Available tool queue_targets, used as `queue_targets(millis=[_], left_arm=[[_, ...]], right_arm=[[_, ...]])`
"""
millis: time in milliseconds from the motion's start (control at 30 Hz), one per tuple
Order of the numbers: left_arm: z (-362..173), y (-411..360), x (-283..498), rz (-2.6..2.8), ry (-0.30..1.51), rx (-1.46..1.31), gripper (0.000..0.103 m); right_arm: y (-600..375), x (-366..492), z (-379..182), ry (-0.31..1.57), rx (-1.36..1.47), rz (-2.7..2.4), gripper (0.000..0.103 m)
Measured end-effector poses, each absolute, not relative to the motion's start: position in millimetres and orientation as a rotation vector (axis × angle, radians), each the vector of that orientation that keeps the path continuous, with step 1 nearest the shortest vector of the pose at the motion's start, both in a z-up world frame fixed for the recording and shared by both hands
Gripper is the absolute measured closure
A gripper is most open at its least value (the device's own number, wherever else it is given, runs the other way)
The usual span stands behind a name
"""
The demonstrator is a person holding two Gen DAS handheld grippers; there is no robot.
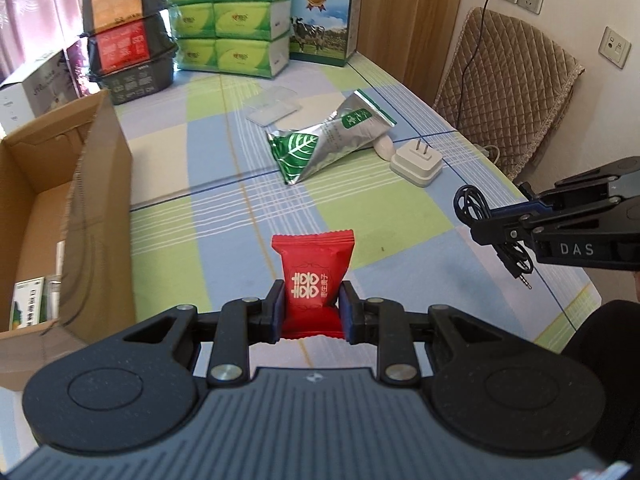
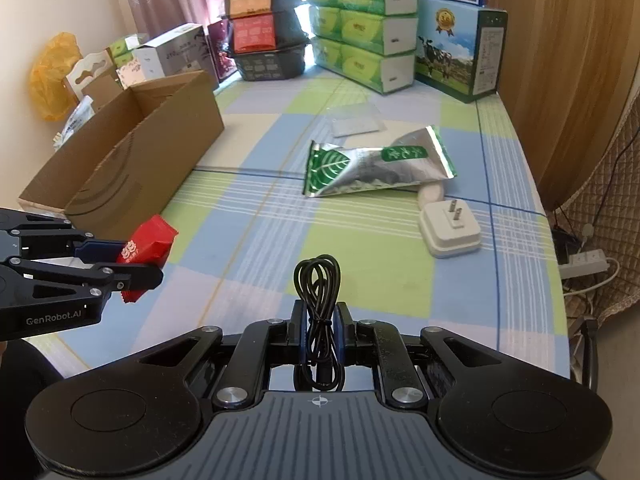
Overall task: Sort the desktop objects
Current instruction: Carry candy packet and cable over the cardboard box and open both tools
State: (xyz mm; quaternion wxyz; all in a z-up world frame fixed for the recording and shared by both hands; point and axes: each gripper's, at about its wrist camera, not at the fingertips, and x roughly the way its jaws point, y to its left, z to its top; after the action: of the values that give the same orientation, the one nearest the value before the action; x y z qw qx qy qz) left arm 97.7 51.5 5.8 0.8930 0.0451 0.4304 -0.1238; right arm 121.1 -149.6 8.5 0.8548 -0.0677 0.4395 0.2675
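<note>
My left gripper (image 1: 310, 294) is shut on a red candy packet (image 1: 310, 276) with white characters, held above the checked tablecloth; the same packet (image 2: 148, 244) shows in the right wrist view at the left. My right gripper (image 2: 320, 312) is shut on a coiled black audio cable (image 2: 318, 284), whose loop and plug (image 1: 516, 270) hang from the gripper (image 1: 476, 228) at the right in the left wrist view. An open cardboard box (image 1: 100, 200) stands at the left. On the table lie a silver-green tea pouch (image 1: 332, 138), a white plug adapter (image 1: 416, 162) and a clear plastic sleeve (image 1: 272, 108).
Along the back stand green tissue packs (image 1: 232, 16), stacked dark trays (image 1: 128, 40) and a milk carton box (image 1: 324, 20). A quilted chair back (image 1: 508, 92) stands beyond the table's right edge. Small boxes lie inside the cardboard box (image 1: 36, 300). A power strip (image 2: 588, 262) lies on the floor.
</note>
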Motion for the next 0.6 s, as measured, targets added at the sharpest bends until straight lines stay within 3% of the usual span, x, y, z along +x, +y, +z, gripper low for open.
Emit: queue_targets(millis=[600], left_arm=[[39, 92, 75, -0.198, 0.853, 0.097, 0.08]], right_arm=[[-87, 97, 30, 0.881, -0.191, 0.64, 0.093]])
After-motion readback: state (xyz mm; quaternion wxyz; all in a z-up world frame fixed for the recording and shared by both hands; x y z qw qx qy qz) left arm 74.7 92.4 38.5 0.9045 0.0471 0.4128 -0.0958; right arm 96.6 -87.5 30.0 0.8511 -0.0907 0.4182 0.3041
